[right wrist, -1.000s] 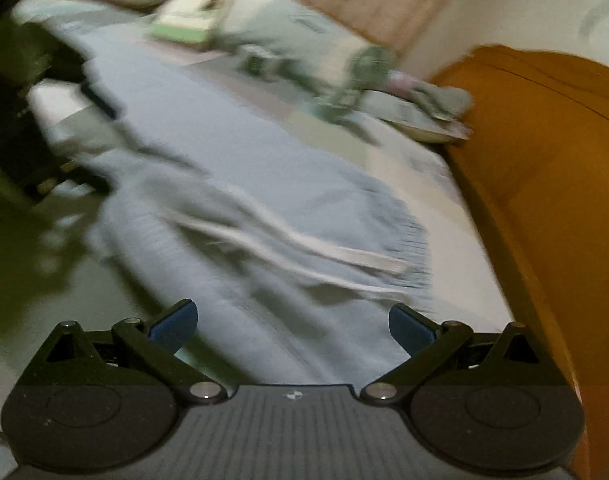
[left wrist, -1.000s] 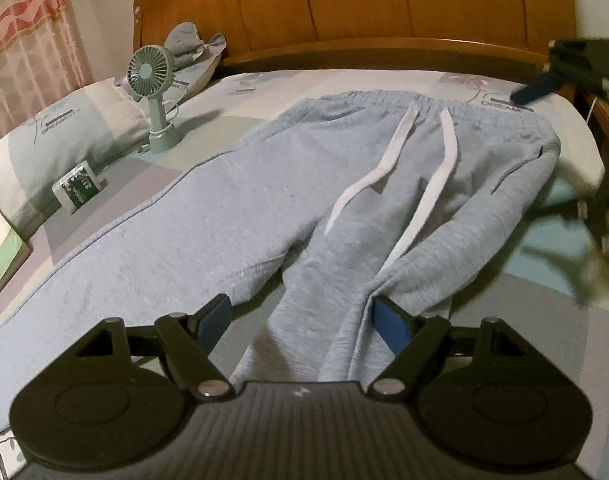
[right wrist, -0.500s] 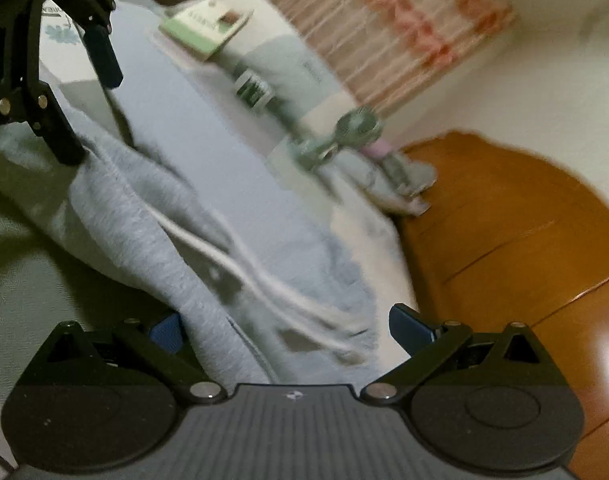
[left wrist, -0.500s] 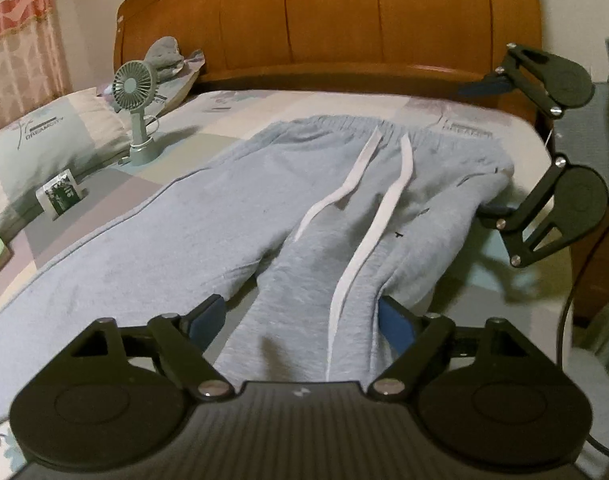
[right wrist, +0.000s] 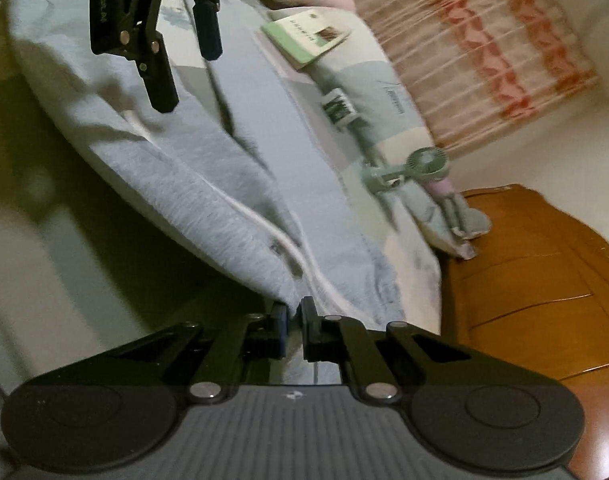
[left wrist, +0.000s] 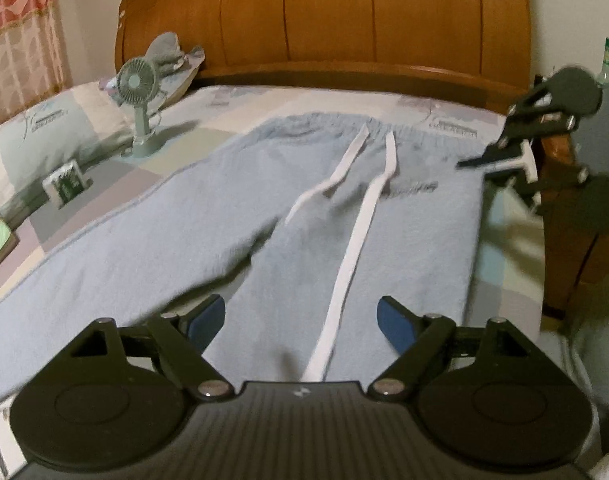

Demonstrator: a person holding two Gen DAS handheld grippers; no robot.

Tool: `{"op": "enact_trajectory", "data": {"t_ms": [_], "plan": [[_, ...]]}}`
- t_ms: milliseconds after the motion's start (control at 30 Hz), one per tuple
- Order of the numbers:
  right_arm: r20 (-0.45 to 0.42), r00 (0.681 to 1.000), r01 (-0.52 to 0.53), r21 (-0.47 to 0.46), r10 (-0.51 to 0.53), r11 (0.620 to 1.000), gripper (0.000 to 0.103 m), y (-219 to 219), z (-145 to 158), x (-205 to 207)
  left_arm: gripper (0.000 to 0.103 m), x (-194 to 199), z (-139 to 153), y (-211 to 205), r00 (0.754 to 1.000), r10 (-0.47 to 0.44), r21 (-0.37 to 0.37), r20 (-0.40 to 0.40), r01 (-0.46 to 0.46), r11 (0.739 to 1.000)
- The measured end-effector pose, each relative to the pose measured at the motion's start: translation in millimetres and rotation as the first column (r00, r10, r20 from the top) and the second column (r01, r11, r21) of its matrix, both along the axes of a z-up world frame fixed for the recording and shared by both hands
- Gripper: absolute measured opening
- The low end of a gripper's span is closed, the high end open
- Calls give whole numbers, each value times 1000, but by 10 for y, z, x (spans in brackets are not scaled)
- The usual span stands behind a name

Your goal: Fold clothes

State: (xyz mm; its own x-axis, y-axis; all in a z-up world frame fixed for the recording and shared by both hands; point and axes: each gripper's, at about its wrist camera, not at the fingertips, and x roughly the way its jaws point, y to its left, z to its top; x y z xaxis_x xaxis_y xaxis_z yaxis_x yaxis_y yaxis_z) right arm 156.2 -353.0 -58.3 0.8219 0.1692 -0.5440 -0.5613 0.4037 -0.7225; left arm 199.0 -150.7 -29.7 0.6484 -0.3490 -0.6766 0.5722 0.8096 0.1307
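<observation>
I have a pair of light grey sweatpants (left wrist: 312,216) spread on the bed (left wrist: 208,120), waistband toward the wooden headboard (left wrist: 344,16) and legs running back toward me. The fabric looks soft and fleecy, a bit rumpled around the crotch where the two legs part. The left leg stretches off long toward the near left corner; the right leg lies straighter under my left gripper (left wrist: 300,316). Two white drawstrings (left wrist: 360,216) trail down from the gathered waistband, one short and kinked, the other running long down the right leg.

My left gripper hangs above that right leg with its blue-padded jaws spread wide, nothing between them, the long drawstring passing below the gap.

My right gripper (right wrist: 292,320) sits at the right edge of the bed, by the waist corner of the sweatpants. Its jaws are pressed together with a fold of the grey fabric pinched between the pads, and the cloth rises toward them in a ridge from the mattress. From the left camera that gripper shows blurred near the waistband's right end.

A small green fan (left wrist: 138,108) stands by the pillow (left wrist: 44,132) on the left, well apart from the pants.
</observation>
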Motion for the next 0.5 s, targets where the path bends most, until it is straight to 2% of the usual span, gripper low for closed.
{"op": "enact_trajectory", "data": {"t_ms": [200,333,400,433,467,500], "plan": [[-131,991,24,-28,-28,999,8,-168,44,-196,83,-195,-174,43,998,6,71,-67,-1,997],[-175,979,96,-38,-101,995,10,-281,11,-295,83,-347,-189,21,999,-18,151,-40,24,988],[-219,960,191,46,-176,981,13,-394,91,-252,83,-427,-174,8,999,-36,177,-15,38,984],[-250,942,258,107,-225,960,20,-471,134,-195,83,-470,-168,-1,999,-49,182,-9,50,982],[-287,919,327,168,-271,930,28,-555,176,-137,83,-513,-161,-10,998,-62,188,-4,61,980],[-343,885,407,244,-315,880,30,-674,207,-76,83,-557,-159,-19,996,-84,192,-3,83,978]]}}
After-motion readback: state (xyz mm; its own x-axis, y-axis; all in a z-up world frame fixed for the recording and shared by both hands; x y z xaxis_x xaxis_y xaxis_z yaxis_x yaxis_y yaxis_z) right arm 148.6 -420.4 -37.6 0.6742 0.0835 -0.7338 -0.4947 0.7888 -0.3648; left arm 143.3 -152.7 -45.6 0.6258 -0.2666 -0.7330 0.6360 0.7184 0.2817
